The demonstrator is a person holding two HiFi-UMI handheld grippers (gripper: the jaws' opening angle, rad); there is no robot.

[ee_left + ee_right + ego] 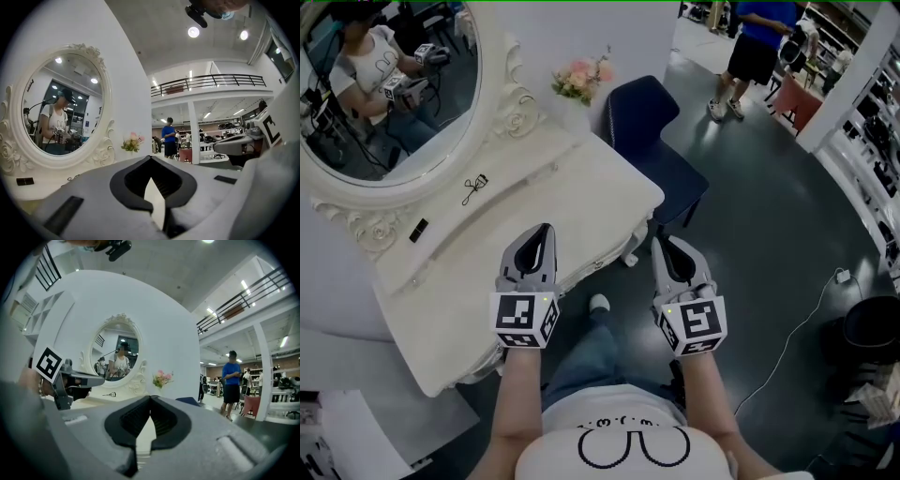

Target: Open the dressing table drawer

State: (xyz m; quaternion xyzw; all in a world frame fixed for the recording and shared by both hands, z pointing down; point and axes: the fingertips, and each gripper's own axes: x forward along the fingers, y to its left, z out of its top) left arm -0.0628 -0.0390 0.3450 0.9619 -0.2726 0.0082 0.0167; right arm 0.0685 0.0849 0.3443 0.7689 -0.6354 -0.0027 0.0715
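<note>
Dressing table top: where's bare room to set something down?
Free: the broad strip of top between curler and front edge, out to the corner by the chair. Crowded: the back, along the mirror, with curler, a small black item and flowers.

Both forearms reach forward side by side, the left forearm [514,408] and right forearm [712,403] bare, each hand carrying its claw level with the marker cube facing up. The left claw [546,230] has its jaws pressed together on nothing, its tip over the front edge of the counter [581,178]. The right claw [661,243] is likewise closed and empty, off the counter beside its front right corner.
</note>
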